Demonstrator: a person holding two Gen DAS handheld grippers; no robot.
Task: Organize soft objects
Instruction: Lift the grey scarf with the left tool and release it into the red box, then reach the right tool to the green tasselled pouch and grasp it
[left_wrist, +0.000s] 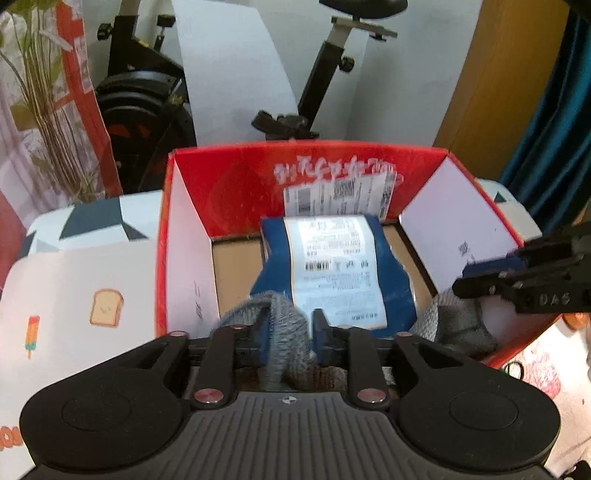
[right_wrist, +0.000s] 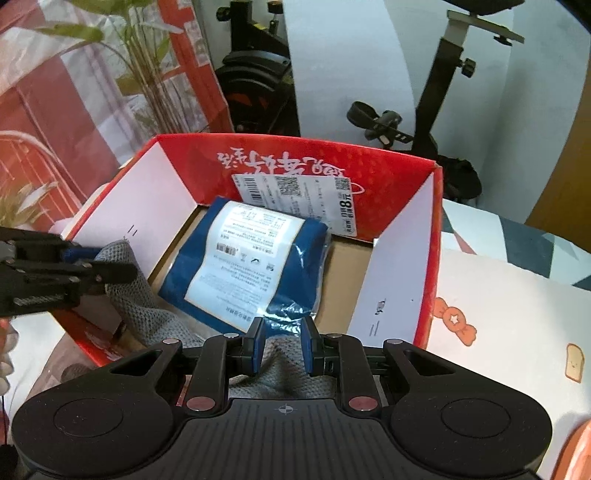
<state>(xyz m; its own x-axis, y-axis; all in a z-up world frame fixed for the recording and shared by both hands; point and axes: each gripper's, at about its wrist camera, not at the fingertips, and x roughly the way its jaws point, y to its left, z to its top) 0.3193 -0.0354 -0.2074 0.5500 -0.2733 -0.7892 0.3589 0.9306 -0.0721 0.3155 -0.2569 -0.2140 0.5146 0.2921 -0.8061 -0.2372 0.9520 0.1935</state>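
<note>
Pinching one grey knitted cloth (left_wrist: 288, 325) between them, both grippers' fingers grip it over the red box (right_wrist: 436, 258); left gripper (left_wrist: 288, 328) holds one end, right gripper (right_wrist: 282, 341) the other; a blue packet (right_wrist: 251, 266) lies inside.

"DAS" is showing in raised letters on the right hand-held gripper (left_wrist: 524, 280). A large "8" is reading on the white shipping label (right_wrist: 295, 199) stuck inside the red box (right_wrist: 432, 258). Box lettering and blue package label (right_wrist: 243, 254) print are staying illegible.
</note>
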